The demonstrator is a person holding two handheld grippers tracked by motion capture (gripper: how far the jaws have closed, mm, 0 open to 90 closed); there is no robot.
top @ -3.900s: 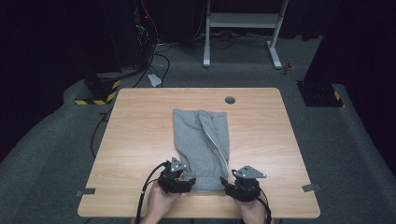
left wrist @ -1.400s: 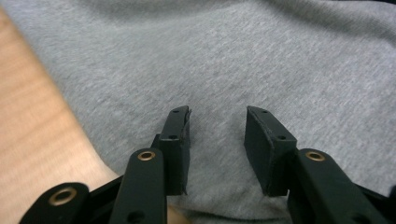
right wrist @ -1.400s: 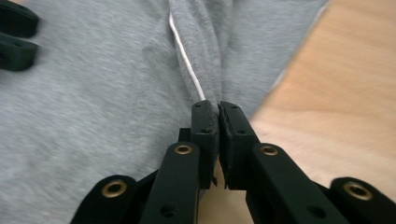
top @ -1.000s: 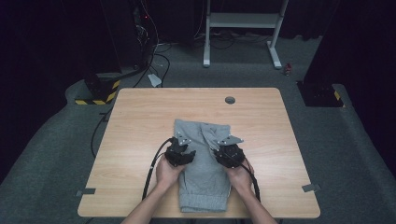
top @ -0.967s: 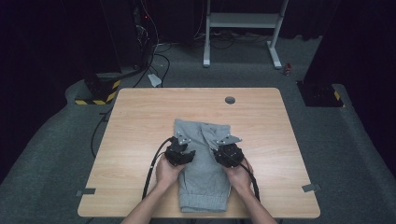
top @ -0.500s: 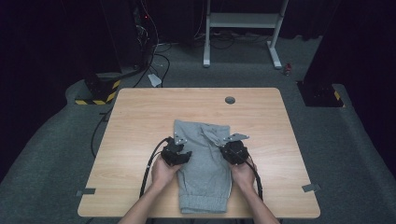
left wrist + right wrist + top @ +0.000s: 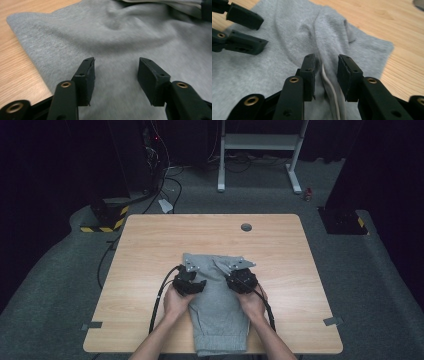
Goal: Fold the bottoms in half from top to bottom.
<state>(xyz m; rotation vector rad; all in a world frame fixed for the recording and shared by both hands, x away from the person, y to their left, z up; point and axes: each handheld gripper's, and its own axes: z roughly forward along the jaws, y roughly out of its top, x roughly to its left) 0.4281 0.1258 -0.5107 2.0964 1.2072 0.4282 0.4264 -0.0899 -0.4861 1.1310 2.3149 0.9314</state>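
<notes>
A grey sweat garment (image 7: 216, 312) lies folded on the wooden table (image 7: 150, 245), its near end at the front edge. My left gripper (image 7: 191, 271) rests over the cloth's far left part. In the left gripper view its jaws have just been opening and stand apart over flat grey cloth (image 7: 117, 45), with nothing between the pads (image 7: 87, 75). My right gripper (image 7: 236, 271) sits at the far right part. Its jaws have also just been opening. A raised fold with a white cord (image 7: 329, 85) runs between them, and the pads do not press on it. The left gripper (image 7: 242, 27) shows at that view's upper left.
A round cable hole (image 7: 246, 227) sits in the table's far middle. Cables trail off the left side of the table toward a black-and-yellow striped box (image 7: 102, 222) on the floor. A white stand (image 7: 260, 150) is behind the table. Bare wood flanks the garment.
Both grippers have gone from the garment's near end to its far part, and the cloth now lies closer to the front edge. Over the last half second the right gripper shifted left.
</notes>
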